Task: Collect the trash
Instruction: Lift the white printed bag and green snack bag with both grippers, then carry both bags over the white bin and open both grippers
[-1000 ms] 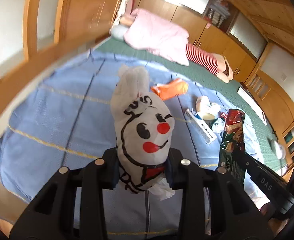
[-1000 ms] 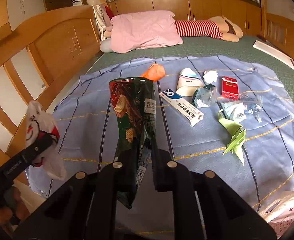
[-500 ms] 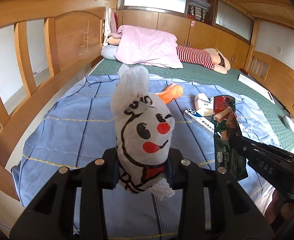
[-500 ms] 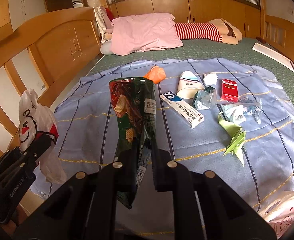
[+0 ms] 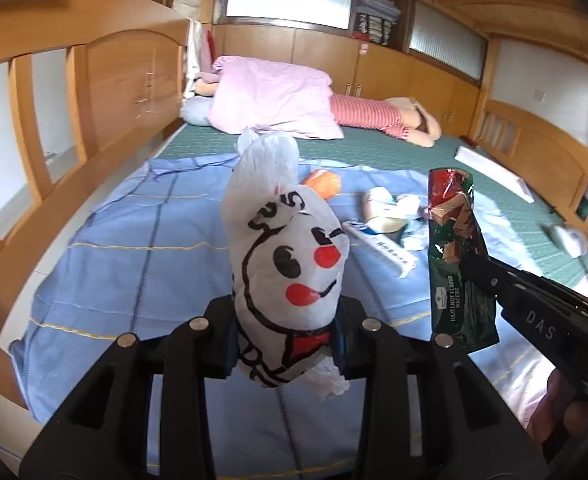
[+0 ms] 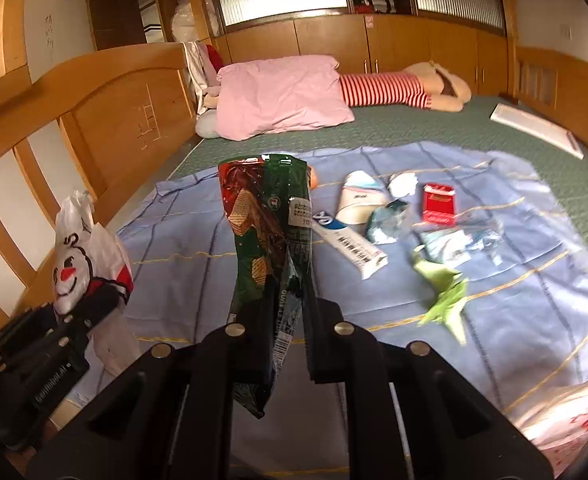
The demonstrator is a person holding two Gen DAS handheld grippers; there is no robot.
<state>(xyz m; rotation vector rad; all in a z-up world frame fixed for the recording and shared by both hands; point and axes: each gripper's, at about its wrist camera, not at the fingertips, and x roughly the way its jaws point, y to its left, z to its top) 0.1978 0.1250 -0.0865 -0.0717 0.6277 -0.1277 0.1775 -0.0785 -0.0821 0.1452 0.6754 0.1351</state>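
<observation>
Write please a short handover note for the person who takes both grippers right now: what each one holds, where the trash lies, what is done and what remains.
Left gripper: shut on the white plastic bag with a cartoon face, held above the blue cloth.
Right gripper: shut on the green wafer wrapper, lifted off the cloth.
Done: bag and wrapper picked up.
Left: wrapper not yet in the bag. On the cloth lie the toothpaste box, red pack, green paper, orange piece and crumpled wrappers.

left gripper (image 5: 285,330) clamps white plastic bag (image 5: 290,276), upright | right gripper (image 5: 469,264) grips green wafer wrapper (image 5: 455,264) | toothpaste box (image 5: 385,250) on blue sheet (image 5: 142,248), far edge
</observation>
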